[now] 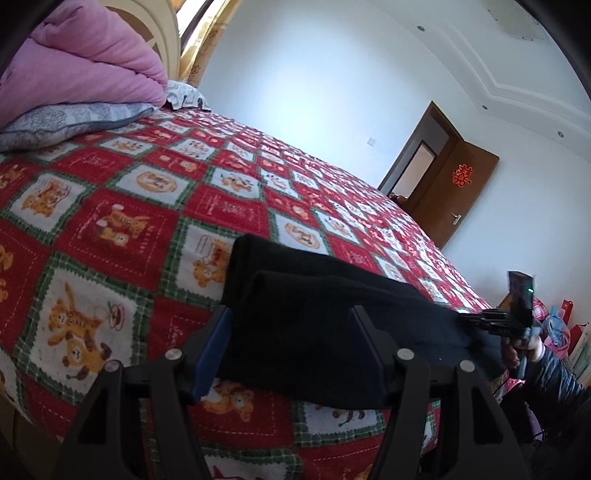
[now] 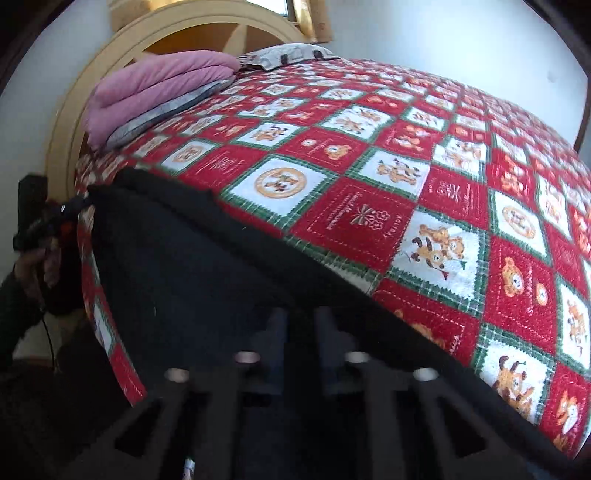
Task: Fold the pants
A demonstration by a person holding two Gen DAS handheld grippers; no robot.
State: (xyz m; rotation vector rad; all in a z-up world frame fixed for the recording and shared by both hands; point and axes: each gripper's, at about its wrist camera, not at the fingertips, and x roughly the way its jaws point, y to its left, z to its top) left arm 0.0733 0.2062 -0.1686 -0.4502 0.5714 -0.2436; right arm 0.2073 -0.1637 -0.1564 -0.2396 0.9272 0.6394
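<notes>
Black pants (image 1: pixel 314 317) lie folded near the bed's near edge; they also show in the right wrist view (image 2: pixel 207 273). My left gripper (image 1: pixel 291 325) is open, its fingers wide apart on either side of the pants' end. My right gripper (image 2: pixel 300 325) has its fingers close together with black cloth between them. In the left wrist view the right gripper (image 1: pixel 491 319) holds the pants' far end. In the right wrist view the left gripper (image 2: pixel 70 208) sits at the pants' far corner.
The bed carries a red, white and green checked bear-print cover (image 1: pixel 110 221). A folded pink quilt (image 1: pixel 81 62) and grey pillow (image 1: pixel 70 122) lie by the headboard (image 2: pixel 177 29). A brown door (image 1: pixel 454 199) stands open. Coloured bags (image 1: pixel 561 325) sit on the floor.
</notes>
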